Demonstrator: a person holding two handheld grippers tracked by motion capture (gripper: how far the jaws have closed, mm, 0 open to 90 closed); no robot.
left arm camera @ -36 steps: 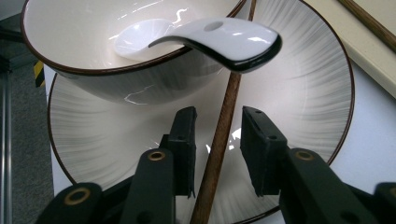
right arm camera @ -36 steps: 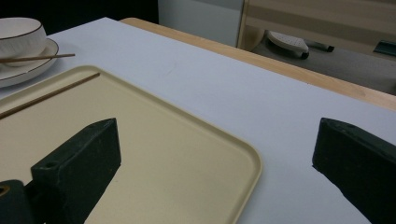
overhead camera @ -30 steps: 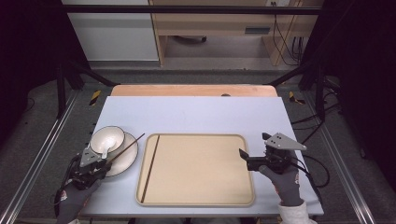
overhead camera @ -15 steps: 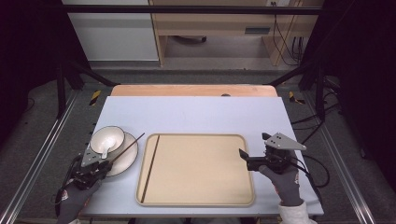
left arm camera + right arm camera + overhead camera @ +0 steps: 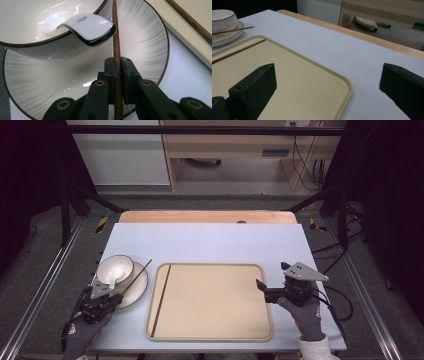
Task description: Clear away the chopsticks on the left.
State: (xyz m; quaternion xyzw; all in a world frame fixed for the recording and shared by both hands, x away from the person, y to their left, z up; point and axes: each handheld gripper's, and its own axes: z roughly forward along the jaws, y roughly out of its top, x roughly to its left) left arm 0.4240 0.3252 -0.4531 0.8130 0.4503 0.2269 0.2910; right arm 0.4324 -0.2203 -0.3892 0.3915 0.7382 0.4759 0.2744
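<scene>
A white bowl (image 5: 115, 269) with a white spoon (image 5: 85, 26) in it sits on a white plate (image 5: 137, 292) at the table's left. A brown chopstick (image 5: 115, 37) lies across the plate's rim beside the bowl. My left gripper (image 5: 118, 61) has just been closing its jaws and is now shut on this chopstick near its lower end. A second chopstick (image 5: 161, 300) lies along the left side of the beige tray (image 5: 215, 332). At the tray's right edge my right gripper (image 5: 271, 275) stands open, its jaws wide apart above the tray's corner (image 5: 342, 85) with nothing between them.
The pale blue tabletop (image 5: 210, 242) has a wooden strip (image 5: 200, 216) along its far edge. Black frame posts stand at both sides. A cable (image 5: 332, 295) trails from the right gripper over the table's right edge.
</scene>
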